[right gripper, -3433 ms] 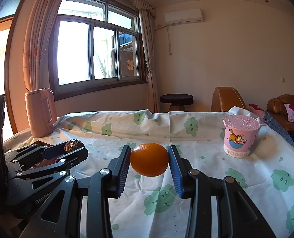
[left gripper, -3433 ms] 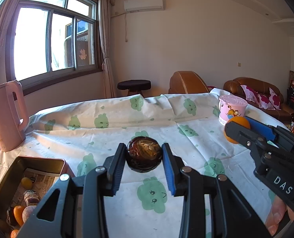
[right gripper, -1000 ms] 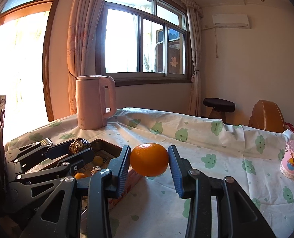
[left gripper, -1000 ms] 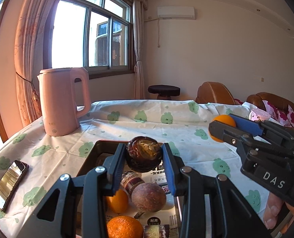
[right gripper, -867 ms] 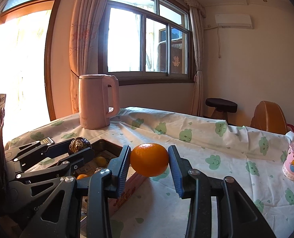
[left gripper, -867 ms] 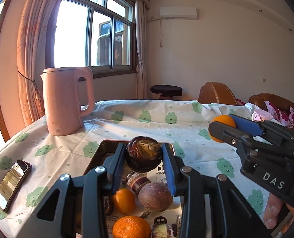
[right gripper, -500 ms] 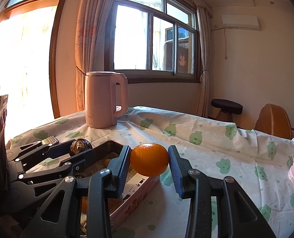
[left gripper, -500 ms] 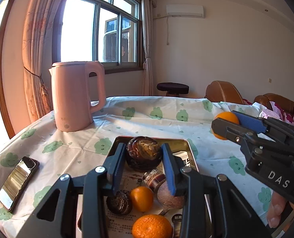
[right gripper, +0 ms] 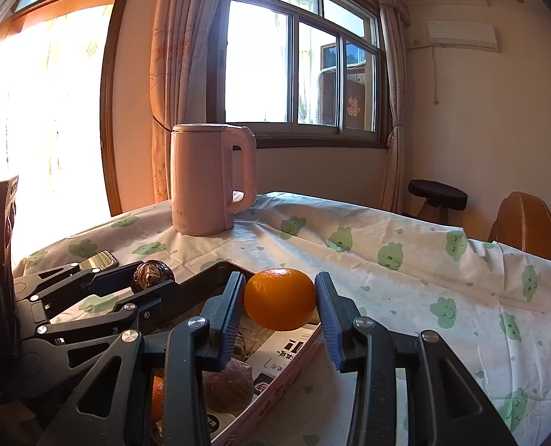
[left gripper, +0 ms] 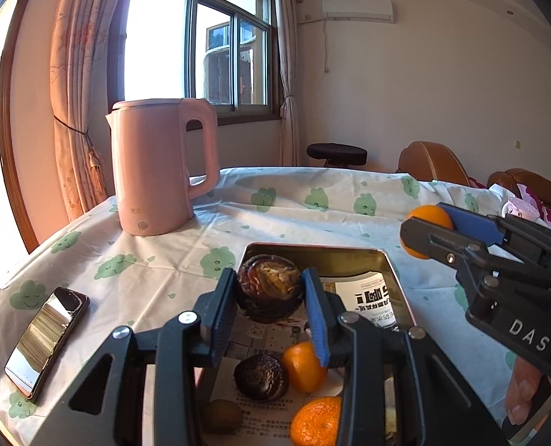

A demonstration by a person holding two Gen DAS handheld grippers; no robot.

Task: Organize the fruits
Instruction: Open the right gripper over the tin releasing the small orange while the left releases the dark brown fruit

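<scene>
Left claw (left gripper: 270, 297) grips a dark wrinkled fruit (left gripper: 268, 288) above the tin tray (left gripper: 314, 252); right claw (right gripper: 280, 306) grips an orange (right gripper: 280, 298) over the tray's edge, on the worktop (left gripper: 156, 275).

You now have the left claw (left gripper: 270, 306) over the metal tin (left gripper: 394, 271), where a few seconds back it hung over bare cloth with the tin off at the lower left. The right claw (right gripper: 280, 304) with its orange (right gripper: 280, 299) has swung left too, so it now sits above the tin's (right gripper: 294, 364) near edge. The pink kettle (left gripper: 156, 163) looms much closer, and a phone (left gripper: 45, 338) has come into view on the bench (left gripper: 164, 267).
</scene>
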